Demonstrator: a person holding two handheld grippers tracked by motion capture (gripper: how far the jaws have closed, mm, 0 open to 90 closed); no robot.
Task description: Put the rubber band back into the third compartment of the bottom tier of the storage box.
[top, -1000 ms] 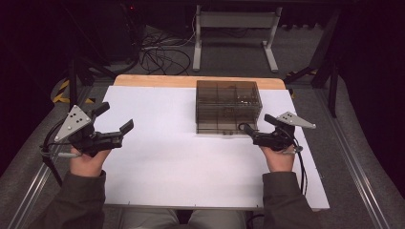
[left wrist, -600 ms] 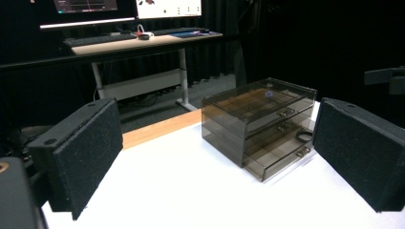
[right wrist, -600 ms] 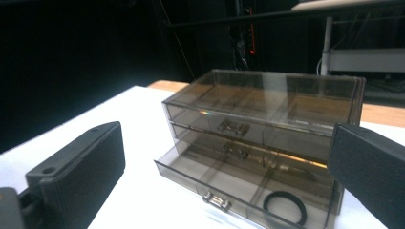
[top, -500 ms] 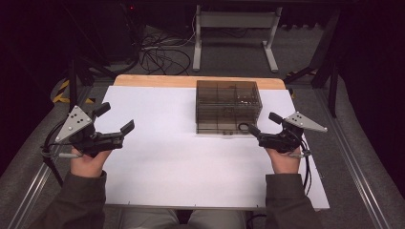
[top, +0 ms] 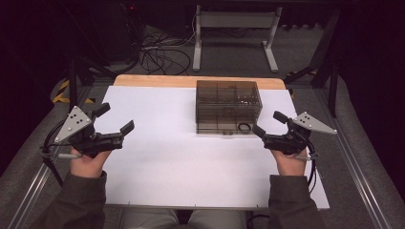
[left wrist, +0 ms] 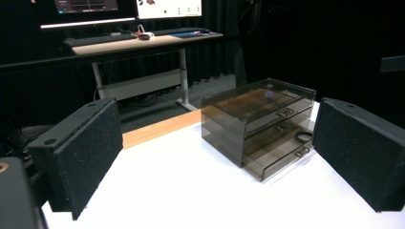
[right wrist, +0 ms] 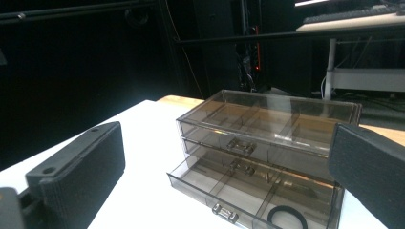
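Observation:
A smoky transparent drawer box (top: pixel 228 106) stands at the back middle of the white table top (top: pixel 172 162). Its bottom drawer (right wrist: pixel 248 191) is pulled out, and a black ring (right wrist: pixel 285 217) lies in the drawer's front right compartment. The two upper drawers are pushed in. My left gripper (top: pixel 114 119) hovers open over the table's left side, far from the box (left wrist: pixel 260 124). My right gripper (top: pixel 270 123) is open just right of the box's front corner, with nothing between its jaws.
A wooden strip (top: pixel 191 81) edges the table's far side. Beyond it stand a desk frame (top: pixel 234 28) and loose cables (top: pixel 157 52) on the floor. Metal rails (top: pixel 356 167) run along both sides of the table. A desk with monitors (left wrist: pixel 133 28) stands behind.
My right gripper has drifted slightly to the right and nearer the person. The left gripper has barely moved. The box and its drawer stand as before.

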